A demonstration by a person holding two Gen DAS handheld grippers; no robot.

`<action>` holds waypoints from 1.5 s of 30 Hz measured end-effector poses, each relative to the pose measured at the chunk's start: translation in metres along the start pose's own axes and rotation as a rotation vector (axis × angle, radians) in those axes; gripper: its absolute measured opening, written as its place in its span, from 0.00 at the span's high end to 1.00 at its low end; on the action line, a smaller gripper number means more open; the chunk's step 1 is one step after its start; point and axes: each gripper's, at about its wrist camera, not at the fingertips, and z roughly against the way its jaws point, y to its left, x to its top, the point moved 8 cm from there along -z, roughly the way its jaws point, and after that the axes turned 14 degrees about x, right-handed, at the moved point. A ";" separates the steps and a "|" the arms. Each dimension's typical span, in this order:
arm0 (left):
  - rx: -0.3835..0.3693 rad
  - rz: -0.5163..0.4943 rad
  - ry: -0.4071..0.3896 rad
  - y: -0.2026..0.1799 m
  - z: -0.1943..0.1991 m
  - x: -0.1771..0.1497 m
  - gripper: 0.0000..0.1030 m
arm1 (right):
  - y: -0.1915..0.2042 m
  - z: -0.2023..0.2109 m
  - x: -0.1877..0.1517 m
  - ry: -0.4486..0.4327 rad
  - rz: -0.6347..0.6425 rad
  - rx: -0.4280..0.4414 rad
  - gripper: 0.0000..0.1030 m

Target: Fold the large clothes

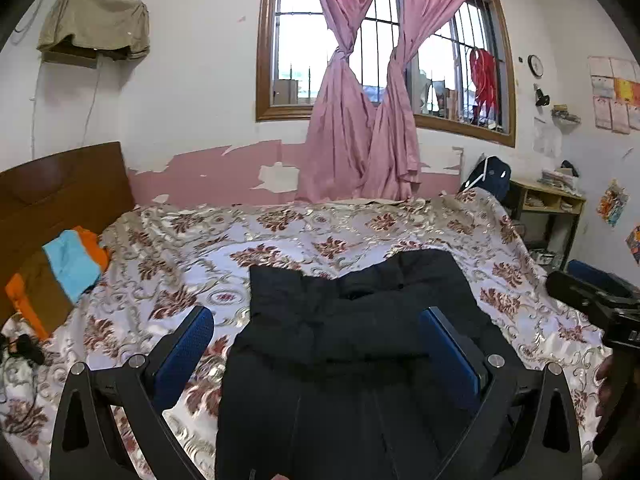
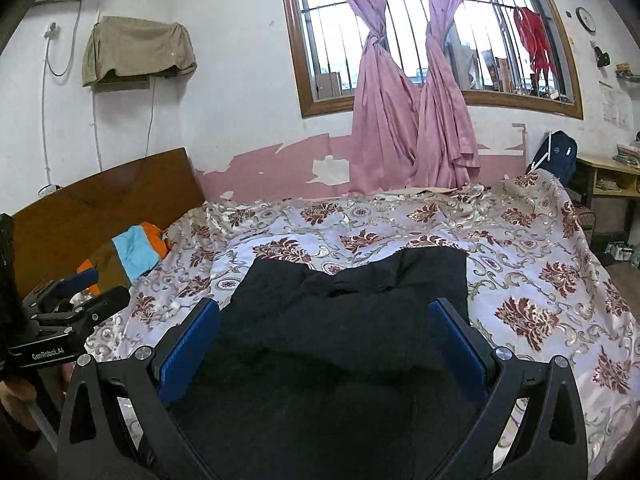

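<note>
Both grippers, the left gripper [image 1: 316, 344] and right gripper [image 2: 324, 340], hovered wide open and empty over the black trousers [image 1: 352, 320], spread toward twelve o'clock on the floral bedspread [image 1: 168, 264], apparently ready for folding.

One black garment [image 1: 352, 320], two tools [image 1: 316, 344] [image 2: 326, 344] — two curtains [image 1: 360, 120].

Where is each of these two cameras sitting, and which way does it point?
Left wrist view: on the left gripper, open, looking across the bed at the black garment; a hand shows at right.
Right wrist view: on the right gripper, open, over the same garment.
Both share the window and the pink curtains.
</note>
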 end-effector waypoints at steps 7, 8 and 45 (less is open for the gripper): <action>0.029 -0.018 -0.037 0.005 0.031 -0.009 0.00 | 0.018 0.042 -0.010 -0.026 0.009 0.012 0.02; 0.029 -0.020 -0.044 0.006 0.036 -0.010 0.00 | 0.022 0.046 -0.011 -0.030 0.010 0.012 0.02; 0.048 -0.016 0.106 0.029 0.075 -0.173 0.00 | 0.032 0.108 -0.161 0.118 0.079 -0.161 0.02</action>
